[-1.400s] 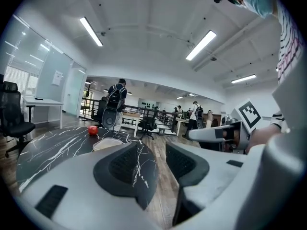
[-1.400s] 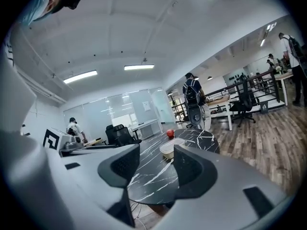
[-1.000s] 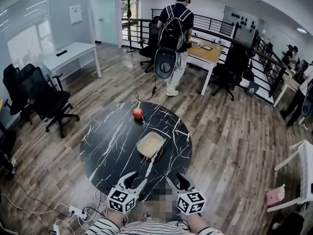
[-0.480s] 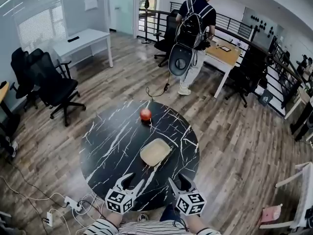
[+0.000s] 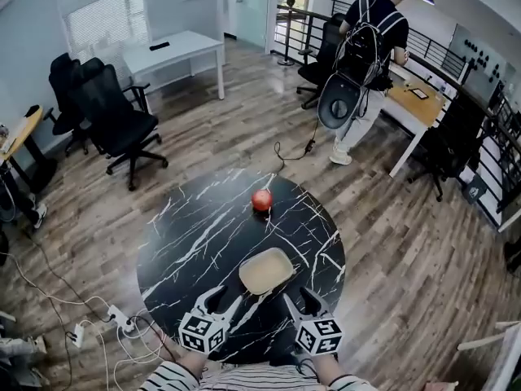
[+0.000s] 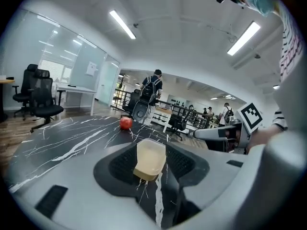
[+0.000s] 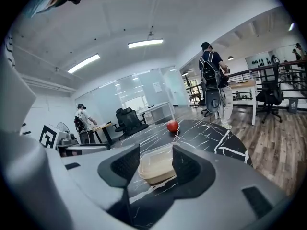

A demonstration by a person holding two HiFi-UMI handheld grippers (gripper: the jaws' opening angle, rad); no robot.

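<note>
1. The left gripper (image 5: 221,300) and the right gripper (image 5: 299,301) hover side by side over the near edge of a round black table (image 5: 183,247). Both have their fingers spread wide and hold nothing.
2. A shallow beige container (image 5: 266,270) lies on the table just beyond them, in line with the gap between the two grippers and touching neither.
3. A red fruit (image 5: 261,200) sits near the far edge.
4. Far right, a person with a backpack (image 5: 368,43) stands at a desk; far left stand black chairs (image 5: 114,116).

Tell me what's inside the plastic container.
From above, the plastic container shows only a pale, bare floor; in both gripper views its near wall hides the inside.
</note>
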